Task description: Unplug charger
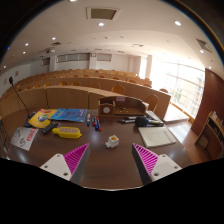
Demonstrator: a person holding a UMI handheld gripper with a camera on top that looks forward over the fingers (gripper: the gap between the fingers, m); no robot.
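Observation:
A small white charger block (112, 141) stands on the dark wooden table (110, 165), just ahead of my fingers and roughly on the line between them. My gripper (110, 158) is open, with the two magenta pads (75, 157) wide apart and nothing between them. It hovers above the table, short of the charger. I cannot see a cable or a socket at the charger.
On the table to the left lie a yellow box (68, 131), blue and yellow packets (45, 118) and printed sheets (25, 138). To the right lies a white tablet-like slab (157, 136) with dark items behind it. Rows of wooden benches (80, 95) fill the hall beyond.

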